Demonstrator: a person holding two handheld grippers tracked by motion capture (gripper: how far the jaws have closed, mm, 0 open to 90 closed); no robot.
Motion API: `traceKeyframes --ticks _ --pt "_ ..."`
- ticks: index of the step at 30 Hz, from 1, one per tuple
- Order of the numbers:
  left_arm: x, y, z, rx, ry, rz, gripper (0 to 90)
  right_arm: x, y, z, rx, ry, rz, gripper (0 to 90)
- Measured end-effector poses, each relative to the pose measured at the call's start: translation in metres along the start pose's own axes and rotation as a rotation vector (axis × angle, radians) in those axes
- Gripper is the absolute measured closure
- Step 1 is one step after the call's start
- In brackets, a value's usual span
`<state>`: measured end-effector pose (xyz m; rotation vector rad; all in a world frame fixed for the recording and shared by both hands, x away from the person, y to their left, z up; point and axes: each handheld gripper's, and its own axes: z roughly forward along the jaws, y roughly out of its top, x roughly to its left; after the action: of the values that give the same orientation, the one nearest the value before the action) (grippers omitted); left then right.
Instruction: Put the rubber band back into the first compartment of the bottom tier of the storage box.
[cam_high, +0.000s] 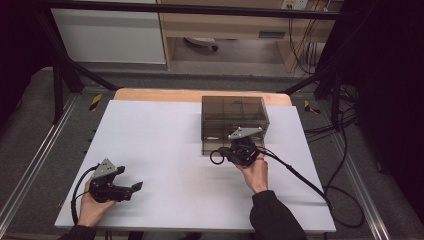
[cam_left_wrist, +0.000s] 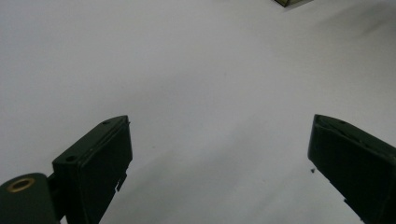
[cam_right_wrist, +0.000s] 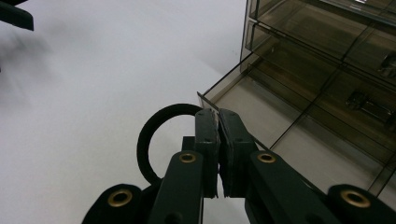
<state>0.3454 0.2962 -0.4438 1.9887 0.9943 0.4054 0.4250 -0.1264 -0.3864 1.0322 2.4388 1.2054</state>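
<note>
Though pressed fully together, gripped only the thin front wall of the lowest drawer (cam_right_wrist: 252, 107): right gripper (cam_right_wrist: 217, 112). Stood toward the far right of the white table (cam_high: 165, 140), with that drawer drawn partly out toward the person: smoky clear drawer box (cam_high: 232, 112). Hung just beside the closed jaws, to their left in the right gripper view; could not be told whether looped on a jaw or merely carried along: black ring (cam_right_wrist: 142, 140). Rested low at the near left, well apart from the box, jaws spread wide with nothing between them: left gripper (cam_high: 131, 181).

Step judged in hand: sliding of the drawer. To be done well, called for a straight, level, slow pull along the runners, any sideways drift being likely to skew or jam so shallow a tray. Called also for watching that the light box was not dragged along, with steadying by the free gripper as an option. Needed no harder squeeze on so thin a wall.

Edges and room: lay bare and open on the near side and to the left, ample for the pull. Was hemmed only ahead, by the box face and the upper drawers. Ran nearer the table's right edge beyond the box, so favoured withdrawal toward the person or leftward.
</note>
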Motion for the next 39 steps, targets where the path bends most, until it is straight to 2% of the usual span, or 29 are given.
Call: traceKeyframes --ticks 11,39 --pt "0.000 0.000 0.000 0.002 0.000 0.000 6.2 -0.007 0.006 0.009 0.003 -0.023 0.000 87.5" --pt "0.000 0.000 0.001 0.004 0.000 -0.003 6.2 -0.026 0.014 0.027 -0.011 -0.058 0.050 87.6"
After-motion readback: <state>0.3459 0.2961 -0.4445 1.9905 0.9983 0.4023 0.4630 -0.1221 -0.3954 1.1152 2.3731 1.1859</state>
